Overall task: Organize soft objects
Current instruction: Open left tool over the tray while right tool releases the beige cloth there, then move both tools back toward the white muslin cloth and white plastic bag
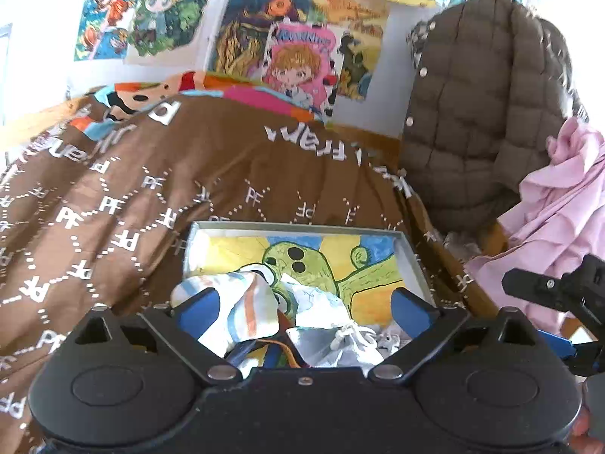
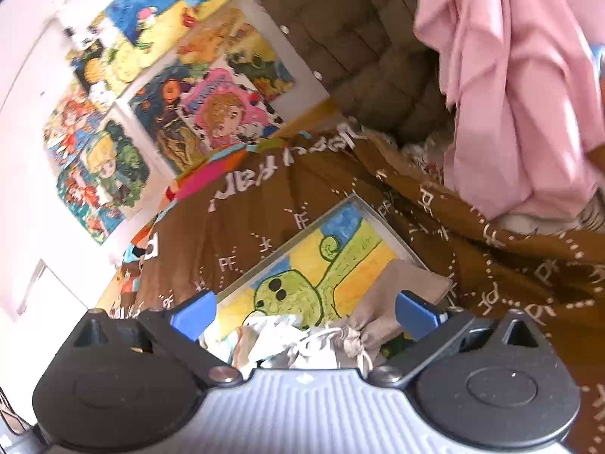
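Both grippers stand spread wide with nothing between the pads: left gripper (image 1: pixel 304 304), right gripper (image 2: pixel 304 308). Below them a shallow box (image 1: pixel 414 253) with a green cactus drawing lies on the brown blanket (image 1: pixel 124 196). Inside rest a striped cloth (image 1: pixel 245 302), a white drawstring pouch (image 1: pixel 340 340) and what looks like a beige pouch (image 2: pixel 393 291).
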